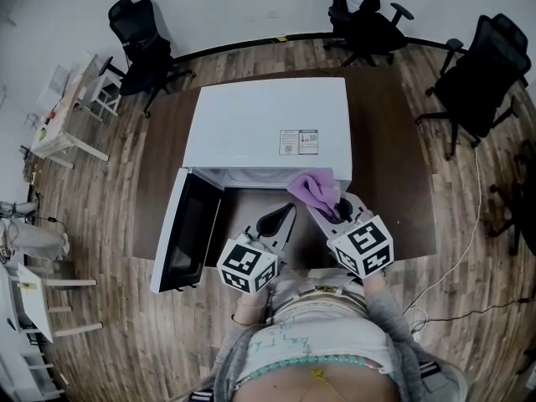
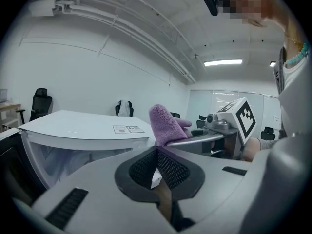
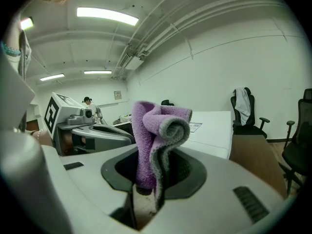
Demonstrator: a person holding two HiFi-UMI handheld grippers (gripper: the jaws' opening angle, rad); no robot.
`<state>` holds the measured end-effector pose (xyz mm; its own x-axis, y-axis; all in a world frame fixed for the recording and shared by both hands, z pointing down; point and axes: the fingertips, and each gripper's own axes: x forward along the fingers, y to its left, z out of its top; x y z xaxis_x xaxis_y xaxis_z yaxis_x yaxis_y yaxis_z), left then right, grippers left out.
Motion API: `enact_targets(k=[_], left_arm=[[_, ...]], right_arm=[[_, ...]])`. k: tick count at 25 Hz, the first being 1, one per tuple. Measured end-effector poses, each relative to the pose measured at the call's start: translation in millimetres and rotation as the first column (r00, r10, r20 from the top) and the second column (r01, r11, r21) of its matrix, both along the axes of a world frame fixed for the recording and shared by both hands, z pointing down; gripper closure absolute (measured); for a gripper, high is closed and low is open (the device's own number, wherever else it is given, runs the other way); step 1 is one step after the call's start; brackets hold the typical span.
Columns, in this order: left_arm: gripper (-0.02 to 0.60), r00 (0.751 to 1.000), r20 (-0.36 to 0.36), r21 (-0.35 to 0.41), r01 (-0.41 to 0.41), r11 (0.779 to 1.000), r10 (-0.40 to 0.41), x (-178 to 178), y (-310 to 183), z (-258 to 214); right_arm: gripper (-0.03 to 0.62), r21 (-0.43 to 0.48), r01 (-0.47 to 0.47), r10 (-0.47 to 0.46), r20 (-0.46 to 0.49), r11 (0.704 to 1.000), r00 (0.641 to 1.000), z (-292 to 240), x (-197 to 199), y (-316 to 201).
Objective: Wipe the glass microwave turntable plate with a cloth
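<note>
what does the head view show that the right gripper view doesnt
Only the head view: the marker cube on the right gripper and a white cable trailing across the floor. Only the right gripper view: ceiling lights and its fingers shut on the purple cloth. Both: the white microwave, the cloth, the left gripper.

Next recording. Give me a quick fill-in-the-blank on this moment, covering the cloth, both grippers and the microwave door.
1. The right gripper is shut on a cloth whose colour is ____.
2. The left gripper has its jaws ____, with nothing between them.
3. The microwave has its door swung ____.
4. In the head view, that door hangs at the microwave's ____ side.

Missing words: purple; shut; open; left.
</note>
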<state>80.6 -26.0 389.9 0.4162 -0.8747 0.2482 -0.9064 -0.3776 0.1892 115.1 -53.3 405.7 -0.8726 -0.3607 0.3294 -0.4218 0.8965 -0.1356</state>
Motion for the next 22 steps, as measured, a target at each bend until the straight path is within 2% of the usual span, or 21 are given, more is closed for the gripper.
enact_targets(k=[10,22], left_arm=[[0.571,0.999,0.003,0.019,-0.037,0.999,0.037,-55,-13,-8],[0.571,0.986,0.028,-0.024,-0.165,0.986,0.166,-118,-19,3]], right_arm=[[0.479,-0.003,-0.075,0.075,-0.006,0.997,0.997,0,-46,-3],[0.479,-0.003,-0.170,0.170,-0.038,0.985,0.985,7,-111,0]])
